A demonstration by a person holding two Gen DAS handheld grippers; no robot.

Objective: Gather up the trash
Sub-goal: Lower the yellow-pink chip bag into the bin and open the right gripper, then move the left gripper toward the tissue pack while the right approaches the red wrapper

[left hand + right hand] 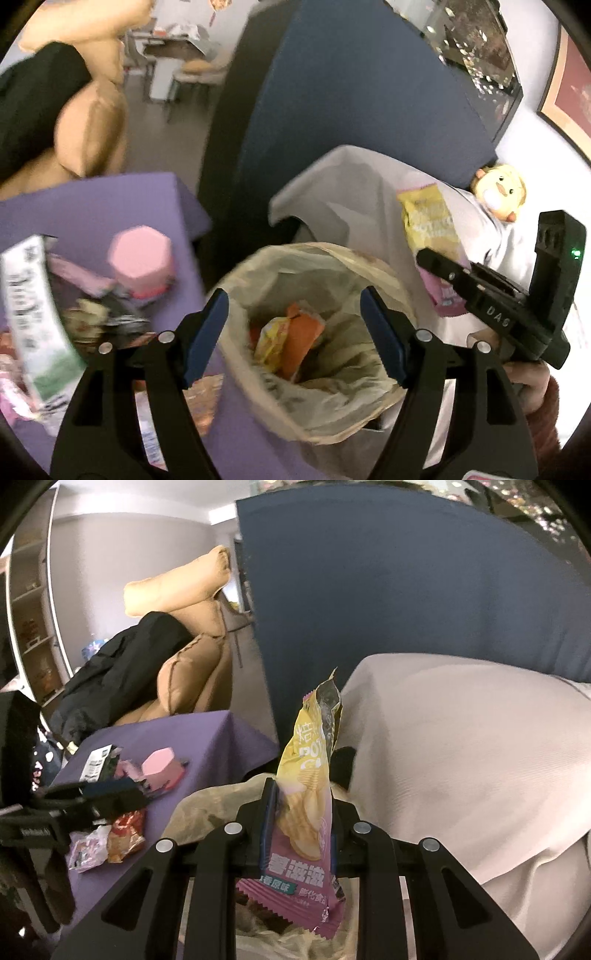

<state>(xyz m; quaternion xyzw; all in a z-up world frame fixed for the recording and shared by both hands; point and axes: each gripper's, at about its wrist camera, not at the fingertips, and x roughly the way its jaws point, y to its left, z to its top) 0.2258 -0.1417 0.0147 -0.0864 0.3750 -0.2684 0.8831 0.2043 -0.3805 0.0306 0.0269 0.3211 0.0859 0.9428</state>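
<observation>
You pinched the chip packet (pixel 303 812) upright in the right gripper (pixel 301 823) — held beside the lined trash bin (pixel 314 332) for dropping. Your left gripper (pixel 295 332) hovered over its mouth, jaws spread, holding nothing.

Chip packet (pixel 306 812) reads "POT"; right tongs (pixel 496 315) "DAS".

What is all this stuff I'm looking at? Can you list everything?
Plastic-lined trash bin: one, beige liner, between table and bed, wrappers inside.
Yellow-and-pink potato chip bag: one, clamped in the right tongs.
Purple tablecloth-covered table: one, left of the bin.
Pink-capped container: one, on the table.
White-and-green carton: one, on the table.
Red snack wrapper: one, table edge.
Yellow plush toy: one, on the white bedding.
Left tongs: black, blue pads, open above the bin.
Right tongs: black, shut.
</observation>
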